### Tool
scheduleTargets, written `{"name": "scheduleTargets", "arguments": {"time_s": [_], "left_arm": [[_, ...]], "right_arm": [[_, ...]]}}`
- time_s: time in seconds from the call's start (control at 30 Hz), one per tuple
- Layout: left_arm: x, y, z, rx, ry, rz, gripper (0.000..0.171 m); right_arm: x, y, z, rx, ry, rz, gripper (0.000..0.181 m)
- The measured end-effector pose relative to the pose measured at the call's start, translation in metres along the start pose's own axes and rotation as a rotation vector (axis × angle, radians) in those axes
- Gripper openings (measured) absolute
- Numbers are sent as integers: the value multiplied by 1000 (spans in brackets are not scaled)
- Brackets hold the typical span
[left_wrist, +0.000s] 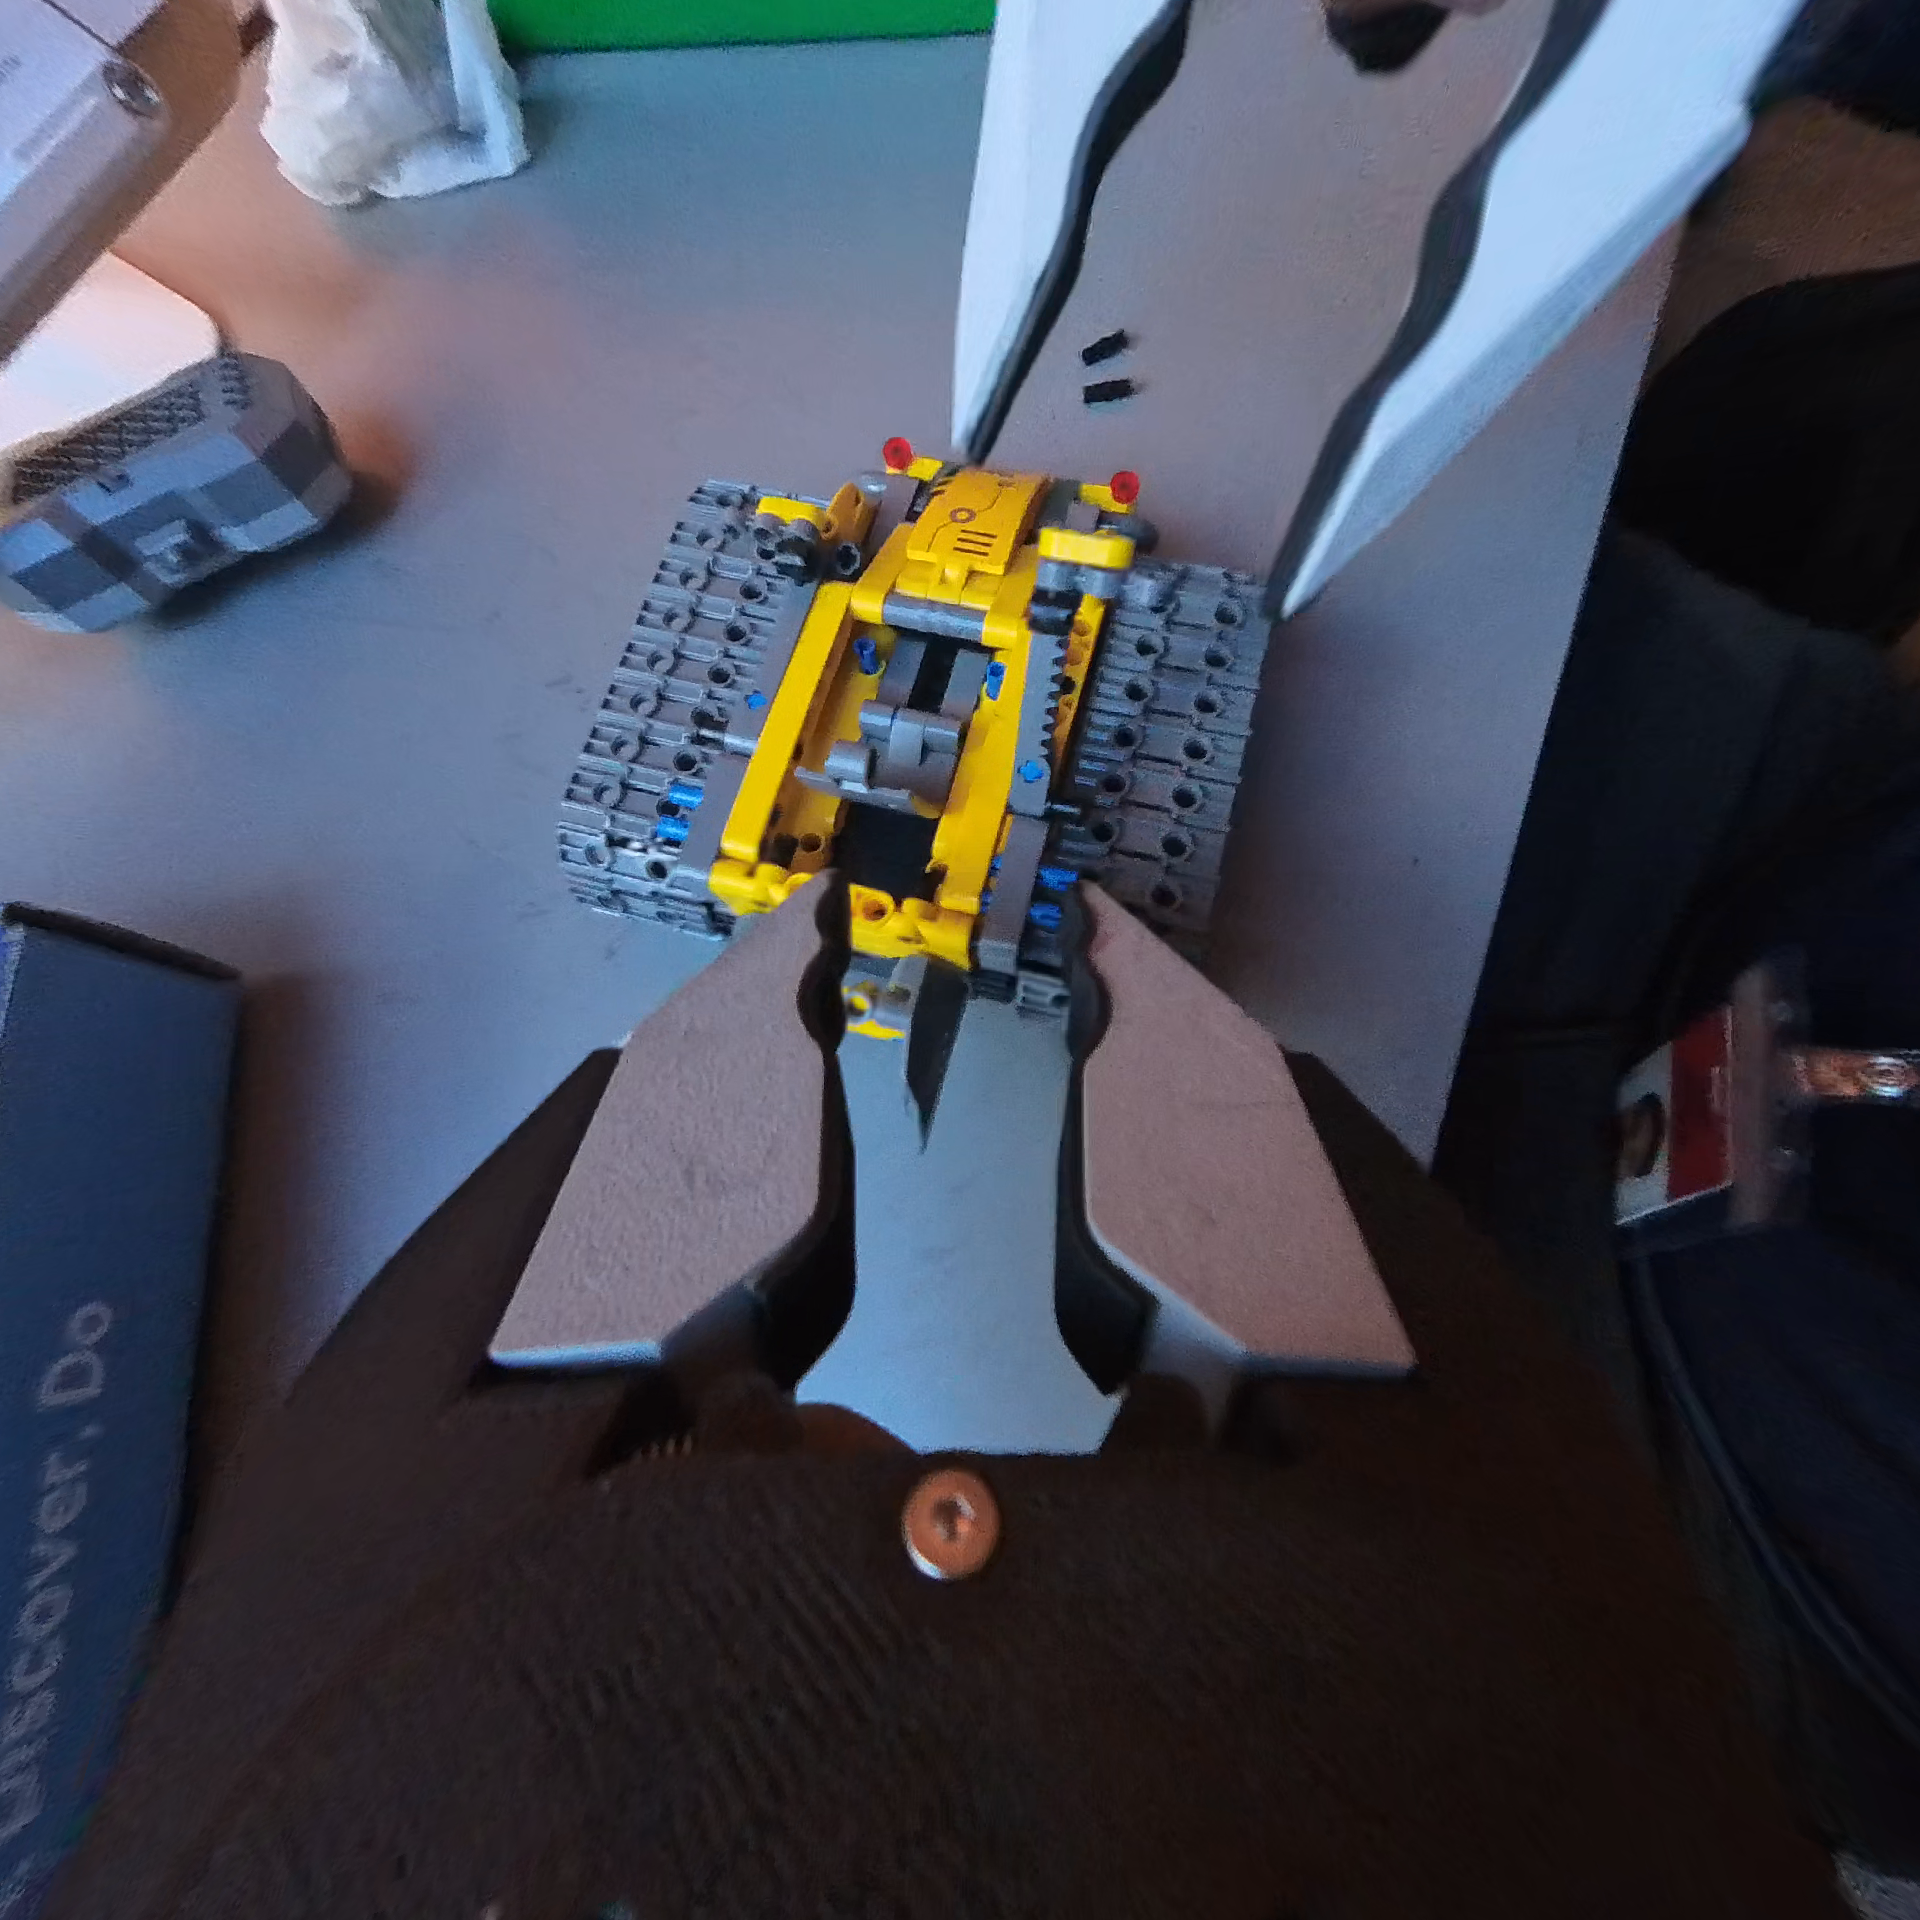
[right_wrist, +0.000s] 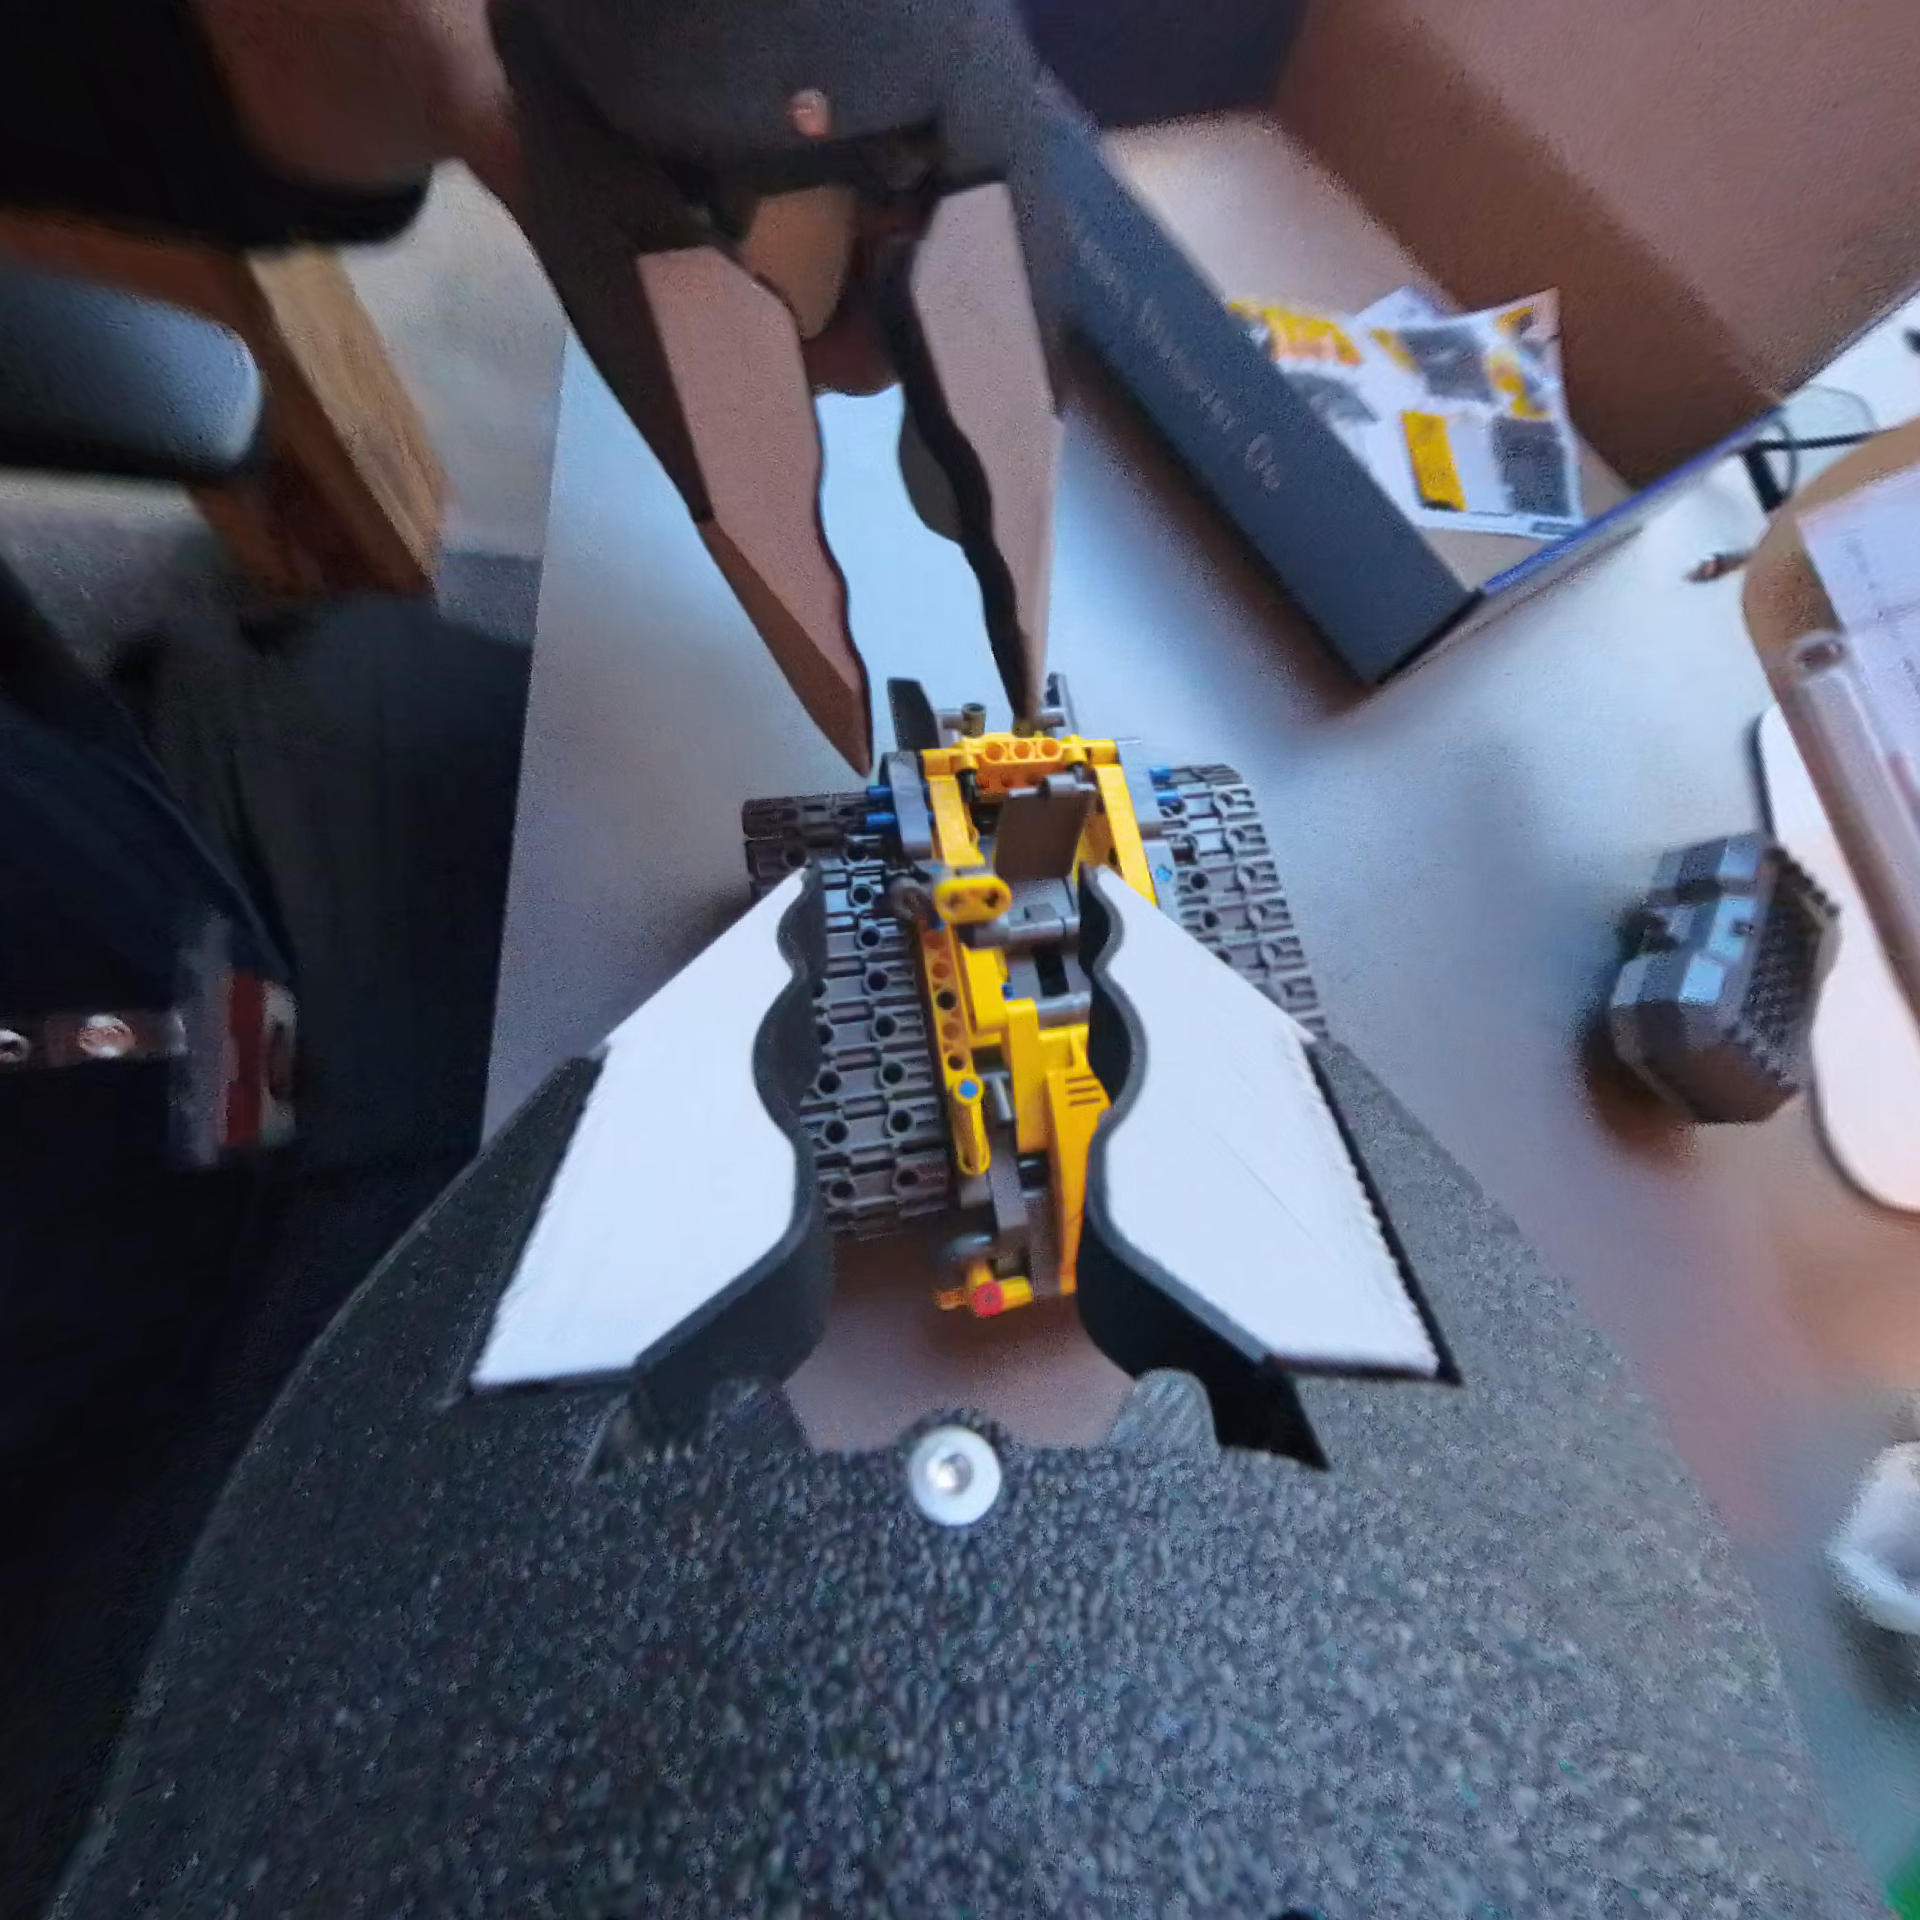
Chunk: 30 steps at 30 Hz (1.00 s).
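A yellow-and-grey brick-built tracked toy vehicle (left_wrist: 914, 707) sits on a grey table (left_wrist: 499, 665). The brown-fingered left gripper (left_wrist: 951, 914) and white-fingered right gripper (right_wrist: 940, 935), jaws parted, flank opposite ends.

My left claw (left_wrist: 951, 904) and right claw (right_wrist: 940, 883) are crowding the tracked brick vehicle (left_wrist: 914, 707) from opposite ends, closing off both. Bare table (left_wrist: 499, 644) is lying open along its tracks. A grey block (left_wrist: 166, 530), dark box (left_wrist: 94, 1299) and leaflet (right_wrist: 1444, 416) are hemming the edges.
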<state>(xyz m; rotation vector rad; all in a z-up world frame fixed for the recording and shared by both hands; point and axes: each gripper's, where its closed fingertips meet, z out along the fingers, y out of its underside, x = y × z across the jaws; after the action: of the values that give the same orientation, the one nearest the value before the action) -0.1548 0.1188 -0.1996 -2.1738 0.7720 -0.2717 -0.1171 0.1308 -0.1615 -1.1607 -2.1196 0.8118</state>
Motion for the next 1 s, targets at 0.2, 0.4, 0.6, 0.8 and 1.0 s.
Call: {"name": "scheduleTargets", "arguments": {"time_s": [0.2,0.4,0.6,0.8,1.0], "left_arm": [[10,0,23,42,114,-5,17],[11,3,23,59,193,-24,17],[10,1,26,31,165,-66,17],[7,-1,24,146,185,-112,17],[-1,3,19,215,177,-130,18]], "right_arm": [[-5,37,39,-452,-135,-147,20],[-14,30,44,-416,-309,-66,20],[-13,25,39,-567,-385,18,30],[-6,28,41,-724,-312,-83,21],[1,33,44,-666,-304,-23,20]]}}
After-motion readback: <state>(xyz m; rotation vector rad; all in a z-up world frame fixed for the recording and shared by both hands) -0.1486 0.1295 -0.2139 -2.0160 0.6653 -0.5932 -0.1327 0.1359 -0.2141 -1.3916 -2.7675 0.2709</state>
